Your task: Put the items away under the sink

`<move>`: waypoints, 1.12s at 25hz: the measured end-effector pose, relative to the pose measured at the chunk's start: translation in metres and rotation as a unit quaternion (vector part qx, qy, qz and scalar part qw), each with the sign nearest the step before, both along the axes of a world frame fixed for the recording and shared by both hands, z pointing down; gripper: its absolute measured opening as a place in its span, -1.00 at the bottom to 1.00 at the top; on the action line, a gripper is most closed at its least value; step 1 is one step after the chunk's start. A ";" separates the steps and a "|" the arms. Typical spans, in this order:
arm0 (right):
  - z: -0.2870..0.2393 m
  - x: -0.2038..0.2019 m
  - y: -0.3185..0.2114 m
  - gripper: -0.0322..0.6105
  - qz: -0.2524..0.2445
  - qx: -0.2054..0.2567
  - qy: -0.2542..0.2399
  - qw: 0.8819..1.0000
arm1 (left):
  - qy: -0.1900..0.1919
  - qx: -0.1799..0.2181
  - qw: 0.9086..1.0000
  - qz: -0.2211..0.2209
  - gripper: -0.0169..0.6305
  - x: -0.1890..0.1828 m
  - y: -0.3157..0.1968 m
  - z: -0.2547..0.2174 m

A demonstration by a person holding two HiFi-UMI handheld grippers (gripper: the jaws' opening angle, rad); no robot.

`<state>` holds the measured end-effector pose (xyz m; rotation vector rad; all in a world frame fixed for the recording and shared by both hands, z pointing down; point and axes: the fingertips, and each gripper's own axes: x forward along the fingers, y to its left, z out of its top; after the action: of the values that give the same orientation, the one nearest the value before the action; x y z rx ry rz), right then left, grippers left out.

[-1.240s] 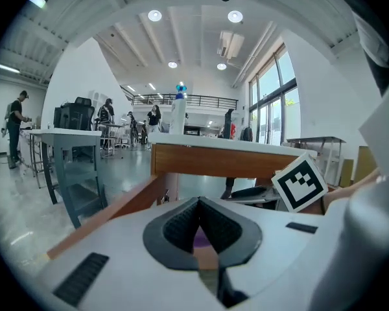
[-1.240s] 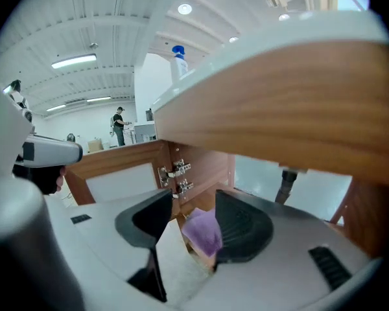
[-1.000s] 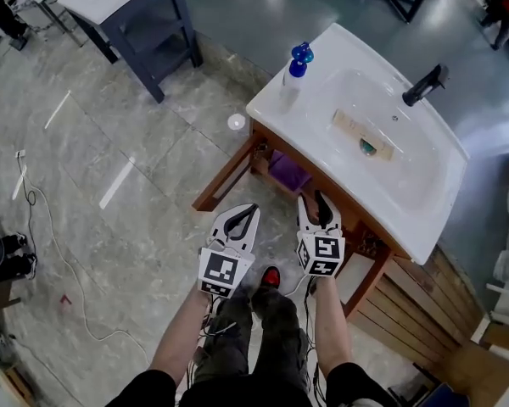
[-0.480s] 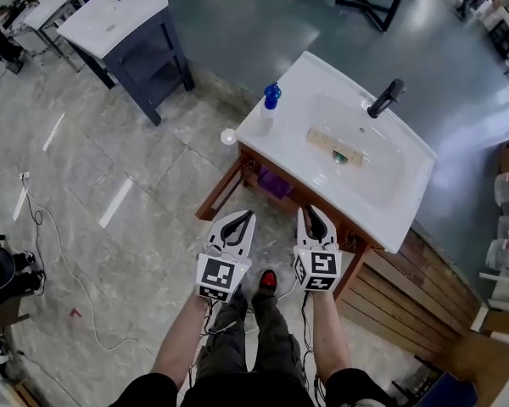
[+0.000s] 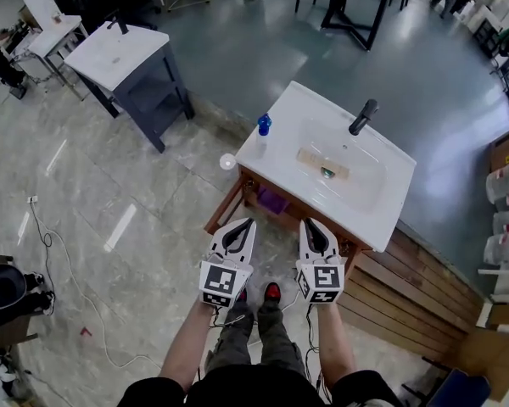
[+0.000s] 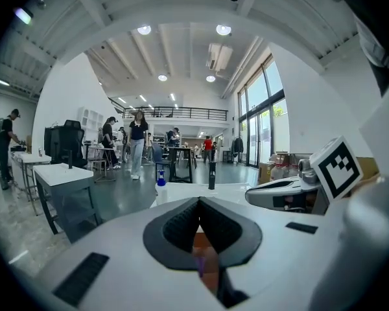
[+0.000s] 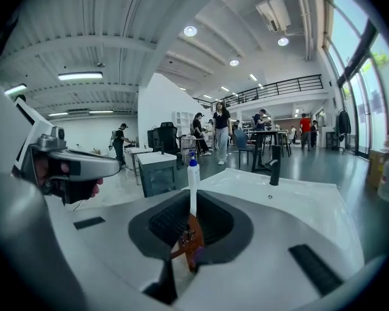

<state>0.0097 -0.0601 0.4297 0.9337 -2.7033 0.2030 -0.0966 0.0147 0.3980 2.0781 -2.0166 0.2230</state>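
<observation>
A white sink top (image 5: 388, 195) on a wooden stand carries a blue-capped pump bottle (image 5: 262, 126) at its left corner and a black faucet (image 5: 362, 115). A pale wooden piece (image 5: 321, 162) lies in the basin. Something purple (image 5: 274, 200) sits on the shelf under the sink. My left gripper (image 5: 248, 222) and right gripper (image 5: 306, 222) are held side by side in front of the stand, level with the sink top. The right gripper's jaws have just been closing and now meet with nothing between them. The left gripper's (image 6: 198, 203) jaws also meet, empty. The bottle (image 7: 193, 180) stands straight beyond the right gripper (image 7: 191, 203).
A dark blue vanity (image 5: 131, 62) stands at the far left. A small white round thing (image 5: 227, 161) lies on the floor beside the stand. Wooden slats (image 5: 411, 299) lie to the right, a cable (image 5: 64, 265) trails at the left, and people walk in the background.
Both grippers and my view have risen, so the sink now looks smaller and farther below. The right gripper's jaws went from open to shut. The left jaws look unchanged.
</observation>
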 end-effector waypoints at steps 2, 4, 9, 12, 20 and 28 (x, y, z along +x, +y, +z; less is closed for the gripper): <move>-0.012 0.000 0.010 -0.74 -0.002 -0.003 -0.005 1.000 | 0.000 0.004 1.000 0.000 -0.93 -0.001 0.005 -0.013; -0.024 -0.002 0.020 -0.74 -0.005 -0.007 -0.012 1.000 | -0.001 0.005 1.000 0.001 -0.93 -0.002 0.012 -0.023; -0.052 -0.008 0.040 -0.74 -0.006 -0.001 -0.024 1.000 | -0.002 0.009 1.000 0.008 -0.93 -0.004 0.026 -0.040; -0.067 -0.013 0.048 -0.74 -0.005 0.006 -0.026 1.000 | -0.012 0.011 1.000 0.011 -0.93 -0.009 0.033 -0.045; -0.082 -0.022 0.055 -0.74 0.011 0.020 -0.040 0.999 | -0.022 0.030 0.999 0.026 -0.93 -0.020 0.035 -0.064; -0.099 -0.045 0.039 -0.74 0.000 0.032 -0.048 0.998 | -0.024 0.041 0.999 0.016 -0.93 -0.039 0.030 -0.081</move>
<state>-0.0356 -0.0211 0.3307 0.9660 -2.8133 0.1661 -0.1359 0.0448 0.3166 2.1742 -2.0547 0.2010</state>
